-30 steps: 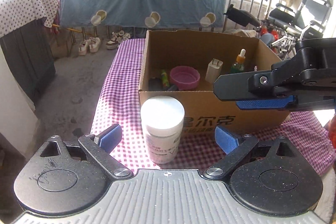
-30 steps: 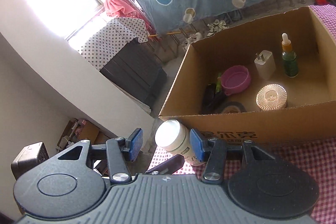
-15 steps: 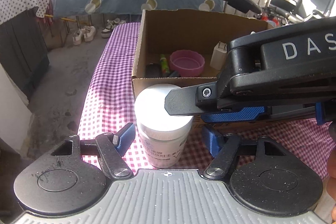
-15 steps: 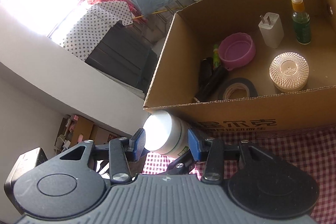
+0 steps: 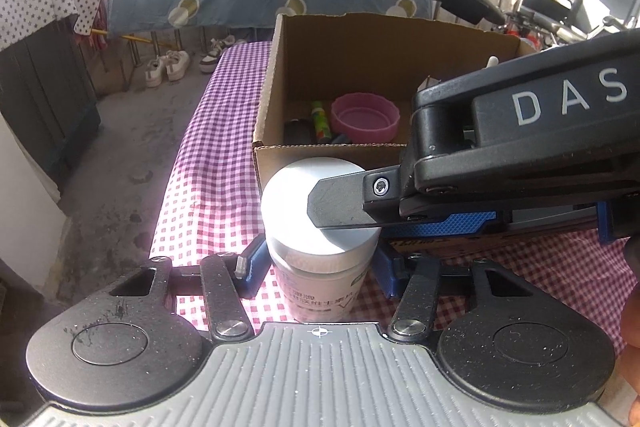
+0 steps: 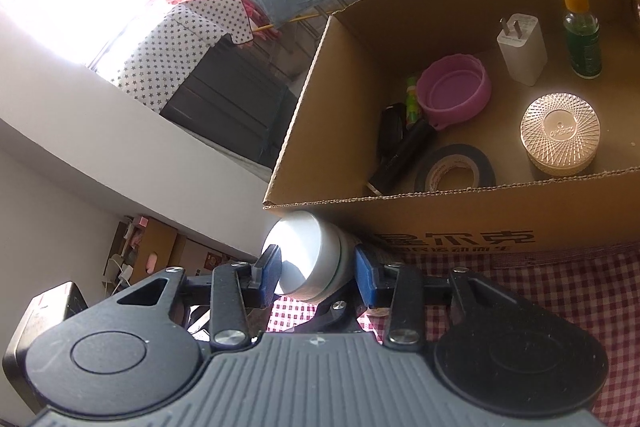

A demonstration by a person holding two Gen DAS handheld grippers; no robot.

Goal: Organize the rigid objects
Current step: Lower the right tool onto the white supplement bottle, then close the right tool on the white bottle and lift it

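A white jar (image 5: 288,199) with a white lid stands on the purple checked cloth (image 5: 208,187), right against the front wall of the cardboard box (image 5: 272,155). My left gripper (image 5: 320,267) straddles the jar's body. Its jaws are closing, and the blue pads sit just off either side. My right gripper (image 6: 316,273) comes in from the right at lid height. Its jaws are also closing, with the pads pressed on the lid of the jar (image 6: 304,251). One of its black fingers (image 5: 344,203) lies across the lid and hides part of it.
The box (image 6: 440,227) holds a pink bowl (image 6: 454,91), a white charger (image 6: 520,47), a dropper bottle (image 6: 582,39), a clear patterned pot (image 6: 560,131), a tape roll (image 6: 454,171) and dark items (image 6: 404,143). The table's left edge drops to concrete floor (image 5: 132,155).
The left jaws have narrowed from wide open to close beside the jar. The right gripper came in from the right, dropped to lid height and closed its pads onto the lid.
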